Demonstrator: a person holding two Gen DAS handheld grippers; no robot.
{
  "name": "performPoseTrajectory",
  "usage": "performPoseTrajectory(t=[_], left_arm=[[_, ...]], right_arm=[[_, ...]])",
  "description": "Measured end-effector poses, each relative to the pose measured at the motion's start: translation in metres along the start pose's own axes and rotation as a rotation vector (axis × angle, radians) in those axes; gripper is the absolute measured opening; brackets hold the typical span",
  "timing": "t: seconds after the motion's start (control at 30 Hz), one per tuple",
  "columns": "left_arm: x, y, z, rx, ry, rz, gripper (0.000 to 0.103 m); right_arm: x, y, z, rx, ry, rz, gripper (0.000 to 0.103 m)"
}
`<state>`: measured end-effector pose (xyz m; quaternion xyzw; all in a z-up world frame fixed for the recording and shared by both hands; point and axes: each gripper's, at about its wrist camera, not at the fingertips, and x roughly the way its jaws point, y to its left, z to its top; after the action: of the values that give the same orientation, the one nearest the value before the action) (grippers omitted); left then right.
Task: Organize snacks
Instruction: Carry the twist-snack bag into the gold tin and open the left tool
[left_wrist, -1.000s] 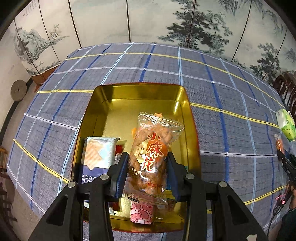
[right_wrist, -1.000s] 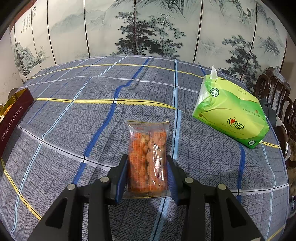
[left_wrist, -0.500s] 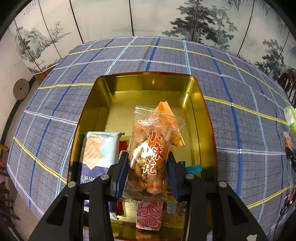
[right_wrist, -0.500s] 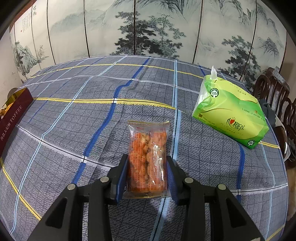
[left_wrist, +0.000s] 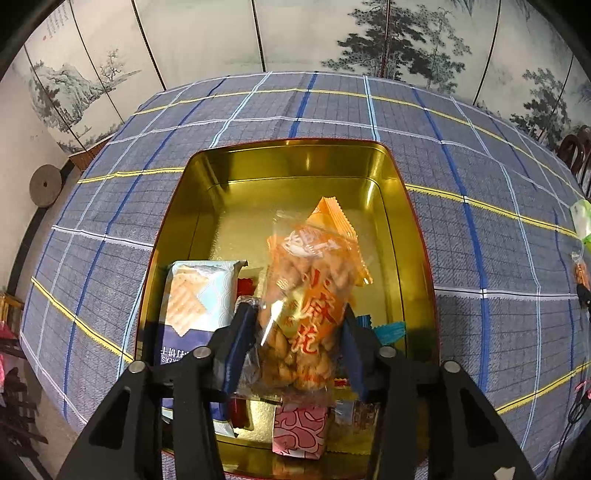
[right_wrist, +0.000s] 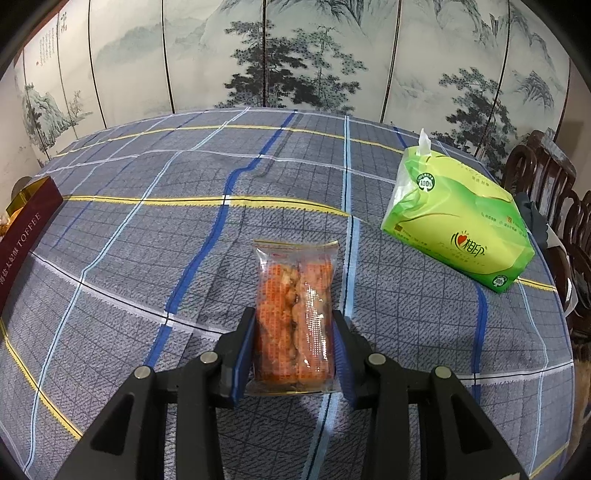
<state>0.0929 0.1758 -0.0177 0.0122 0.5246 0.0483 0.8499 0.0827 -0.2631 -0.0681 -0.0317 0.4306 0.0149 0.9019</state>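
Observation:
My left gripper (left_wrist: 295, 350) is over the near end of the gold tin (left_wrist: 207, 177). A clear packet of fried dough twists (left_wrist: 306, 295) with red lettering sits between its jaws, blurred and slipping, with gaps at both sides. In the tin lie a light-blue cracker pack (left_wrist: 195, 299), an orange wrapper (left_wrist: 332, 218), a pink candy (left_wrist: 299, 430) and small sweets. My right gripper (right_wrist: 293, 350) is shut on a clear packet of orange crispy snack (right_wrist: 295, 306), held on or just above the checked tablecloth (right_wrist: 147, 258).
A green tissue pack (right_wrist: 461, 229) lies to the right of my right gripper. The tin's maroon side (right_wrist: 22, 236) shows at the far left of the right wrist view. Wooden chairs (right_wrist: 546, 192) stand at the table's right edge. A painted folding screen (right_wrist: 295, 55) stands behind.
My left gripper moved forward over the tin, and its jaws have opened a little around the twist packet, which is now blurred. My right gripper has barely moved.

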Motion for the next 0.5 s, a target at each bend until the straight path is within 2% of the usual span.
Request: performPoseTrajectory(t=[0.1, 0.5], left_arm=[[0.000, -0.001, -0.001, -0.006, 0.003, -0.001, 0.053], [-0.012, 0.000, 0.000, 0.006, -0.023, -0.001, 0.066]], right_arm=[[0.001, 0.002, 0.001, 0.001, 0.009, -0.006, 0.040], [0.003, 0.005, 0.007, 0.018, 0.037, -0.027, 0.038]])
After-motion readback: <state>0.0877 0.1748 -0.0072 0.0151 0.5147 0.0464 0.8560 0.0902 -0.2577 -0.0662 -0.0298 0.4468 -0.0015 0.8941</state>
